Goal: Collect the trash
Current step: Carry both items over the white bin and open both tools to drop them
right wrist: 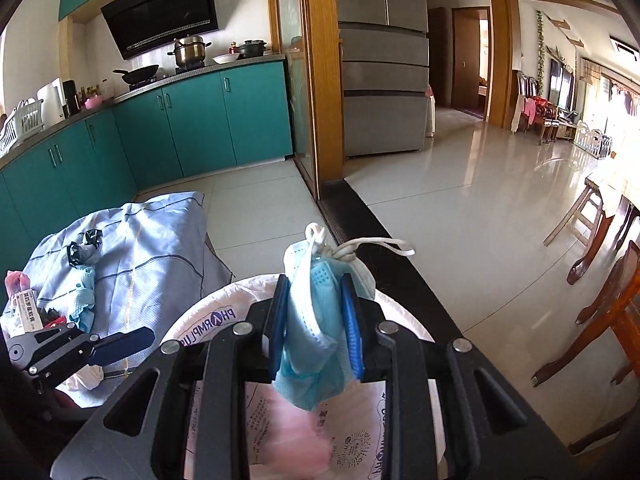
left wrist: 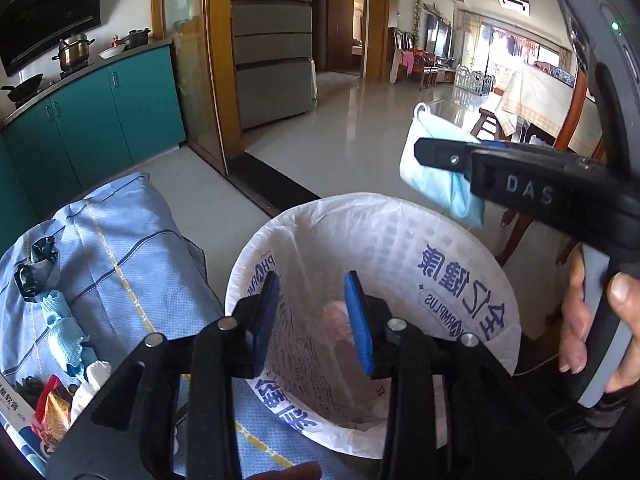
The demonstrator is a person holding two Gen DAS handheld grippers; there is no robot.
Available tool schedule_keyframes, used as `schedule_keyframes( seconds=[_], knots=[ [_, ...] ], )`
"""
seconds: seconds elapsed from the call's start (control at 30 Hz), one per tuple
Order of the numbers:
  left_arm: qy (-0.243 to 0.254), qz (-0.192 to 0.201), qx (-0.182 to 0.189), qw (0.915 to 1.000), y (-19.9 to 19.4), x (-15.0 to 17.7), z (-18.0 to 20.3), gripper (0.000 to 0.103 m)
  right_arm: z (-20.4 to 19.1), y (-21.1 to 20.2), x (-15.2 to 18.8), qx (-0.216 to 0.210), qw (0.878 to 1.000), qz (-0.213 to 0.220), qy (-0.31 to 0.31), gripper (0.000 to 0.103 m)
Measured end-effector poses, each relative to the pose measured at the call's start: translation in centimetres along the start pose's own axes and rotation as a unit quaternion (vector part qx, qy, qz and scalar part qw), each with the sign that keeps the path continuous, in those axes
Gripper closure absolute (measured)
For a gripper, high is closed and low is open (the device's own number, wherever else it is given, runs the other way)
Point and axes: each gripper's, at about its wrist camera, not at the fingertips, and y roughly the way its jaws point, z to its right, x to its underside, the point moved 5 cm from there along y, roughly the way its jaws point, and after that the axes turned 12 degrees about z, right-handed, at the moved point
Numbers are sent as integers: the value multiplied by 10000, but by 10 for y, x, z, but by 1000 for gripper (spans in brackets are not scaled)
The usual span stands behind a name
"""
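Note:
A bin lined with a white printed plastic bag (left wrist: pixel 400 240) stands beside the table; it also shows in the right wrist view (right wrist: pixel 224 312). A pink item (left wrist: pixel 338 314) lies inside it, blurred in the right wrist view (right wrist: pixel 288 436). My left gripper (left wrist: pixel 314 320) is open and empty over the bin's mouth. My right gripper (right wrist: pixel 316 326) is shut on a crumpled blue face mask (right wrist: pixel 316 320) and holds it above the bin; the mask also shows in the left wrist view (left wrist: pixel 436 168).
A table under a blue checked cloth (left wrist: pixel 120 240) holds more trash: black wrappers (left wrist: pixel 36 268), blue crumpled paper (left wrist: pixel 64 332), a red-gold wrapper (left wrist: pixel 52 408) and a box (right wrist: pixel 24 312). Teal cabinets, a fridge, and wooden table legs at right surround the floor.

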Motion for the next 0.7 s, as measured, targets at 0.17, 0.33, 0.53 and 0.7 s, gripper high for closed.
schedule_keyframes(
  seconds=[0.17,0.33,0.53,0.7],
  knots=[
    [-170,149,-166,9996,-12,-8,-20,46,-5,-10,-7,-108,9998,190,7,45],
    [-192,297,-380,9987,-29,-16,-43,39,-15,-14,-10,-114,9994,287,-129,37],
    [-273,410,-803,9956,-45,-19,-81,37,-30,-15,-13,-228,9989,325,-242,34],
    [-287,473,-1217,9910,-66,-20,-115,31,-47,-12,-12,-466,9983,245,-256,28]
  ],
)
